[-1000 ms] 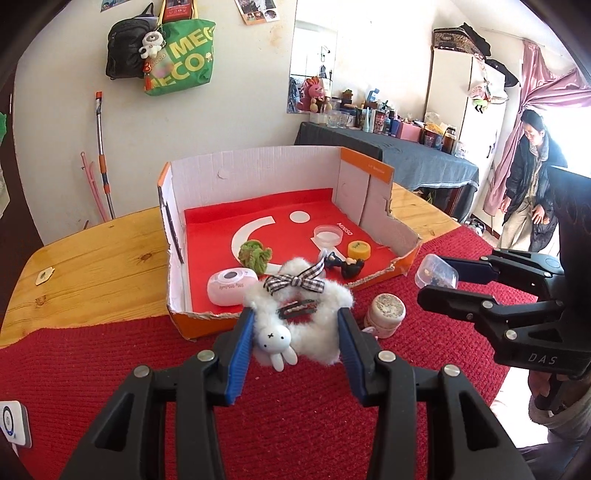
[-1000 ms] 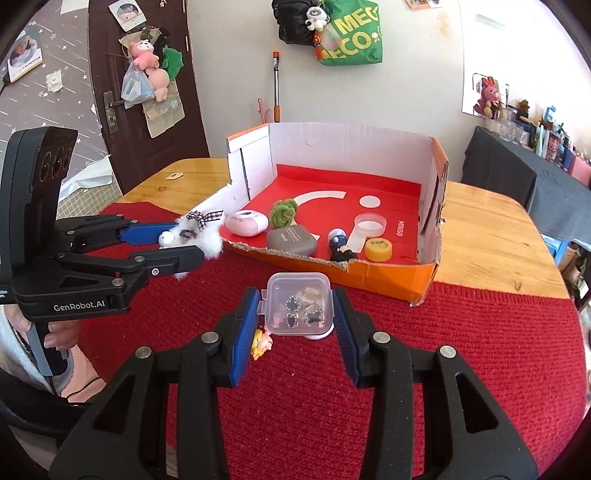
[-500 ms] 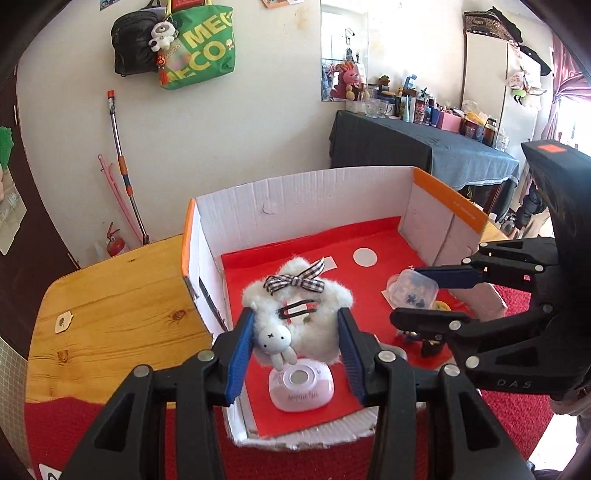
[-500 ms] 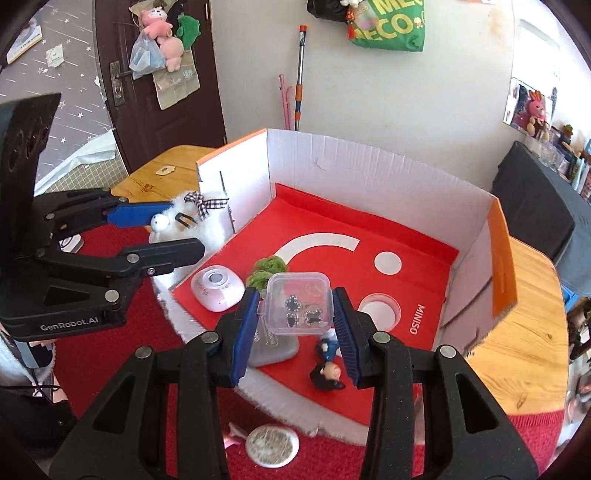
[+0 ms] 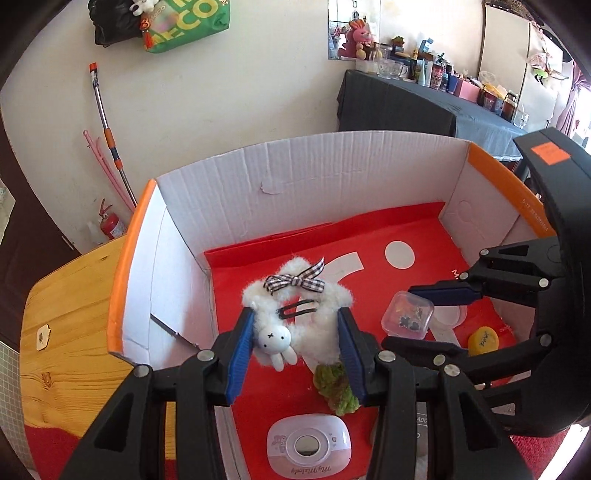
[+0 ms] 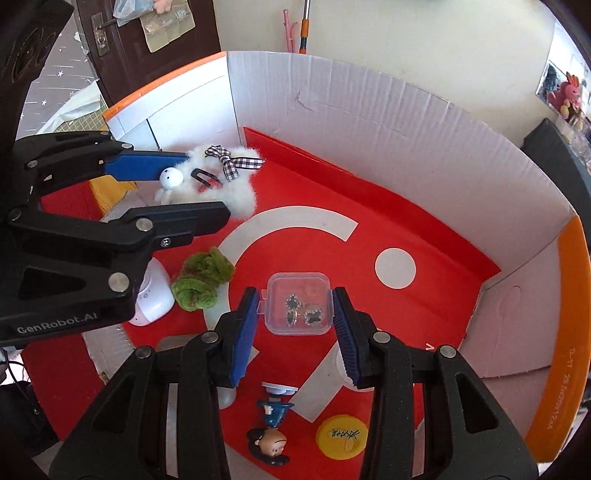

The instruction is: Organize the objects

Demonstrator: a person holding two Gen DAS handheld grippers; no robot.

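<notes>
White fluffy toy (image 5: 295, 317) with checked bow and black clip: pinched between the blue pads of the left gripper (image 5: 295, 345), hanging above the red floor of the cardboard box (image 5: 332, 173) near its left wall. Clear plastic case (image 6: 298, 308) of small trinkets: clamped in the right gripper (image 6: 295, 325), held over the middle of the box floor. Neither piece set down yet.

Already lying in the box — green fuzzy lump (image 6: 201, 282), white oval gadget (image 5: 308, 446), small figure in a blue cap (image 6: 271, 430), yellow cap (image 6: 341, 435), round clear lid (image 5: 452, 314) partly hidden behind the right tongs. Judged well advanced: most items inside, two in the air, release of both outstanding. Whether anything is left outside the box cannot be told from these views.

Surface: wooden table (image 5: 74, 325) under the box, red woven cloth (image 5: 48, 450) along its near edge. Room: cream wall with a green bag (image 5: 184, 22) and black bag hung high, mop handle (image 5: 107, 125) leaning, small fire extinguisher (image 5: 110, 223) on the floor, dark-draped side table (image 5: 399, 107) crowded with bottles and jars, dark door (image 6: 147, 48) with a bag of bits on it.
</notes>
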